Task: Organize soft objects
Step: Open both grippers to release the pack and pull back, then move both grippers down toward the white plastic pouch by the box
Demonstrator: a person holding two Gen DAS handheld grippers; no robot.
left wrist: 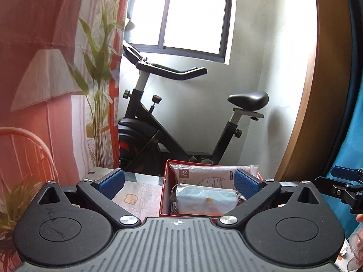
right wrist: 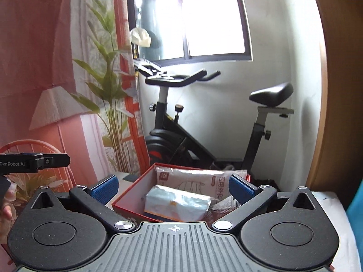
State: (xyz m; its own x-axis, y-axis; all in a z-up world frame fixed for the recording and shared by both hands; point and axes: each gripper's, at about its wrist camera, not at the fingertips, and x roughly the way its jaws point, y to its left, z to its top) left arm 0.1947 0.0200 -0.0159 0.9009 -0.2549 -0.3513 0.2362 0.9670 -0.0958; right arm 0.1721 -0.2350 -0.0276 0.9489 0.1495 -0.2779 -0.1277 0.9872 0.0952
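- Left gripper (left wrist: 179, 184): jaws spread wide, blue pads well apart, nothing between them; released and gripping nothing.
- Right gripper (right wrist: 173, 187): jaws likewise wide apart, blue pads clear of every item; released and empty. Its black frame also shows at the right edge of the left wrist view, level with the left gripper.
- Red box (right wrist: 127, 196): open-topped, red walls, standing on the table just ahead of and below both grippers; seen through the gap between each pair of fingers.
- Pale blue packet (right wrist: 179, 202): soft and crinkled with an orange mark, lying in the box at the end nearest the grippers.
- White packet (right wrist: 192, 178): flat, printed with a mask drawing and a label reading 20, leaning in the box behind the blue packet, at the far end.
- Grey mesh cloth (right wrist: 219, 207): tucked in the box to the right of the blue packet; only a corner shows.
- Table (left wrist: 138, 195): patterned covering, bare patch ahead of the left gripper's left finger, beside the box.
- Exercise bike (left wrist: 181, 113): black, standing on the floor beyond the table, straight ahead of both grippers.
- Curtain (left wrist: 45, 68): pink with printed leaves and a lamp, ahead to the left.
- Window (left wrist: 195, 13): bright, dark frame, farthest back above the bike.
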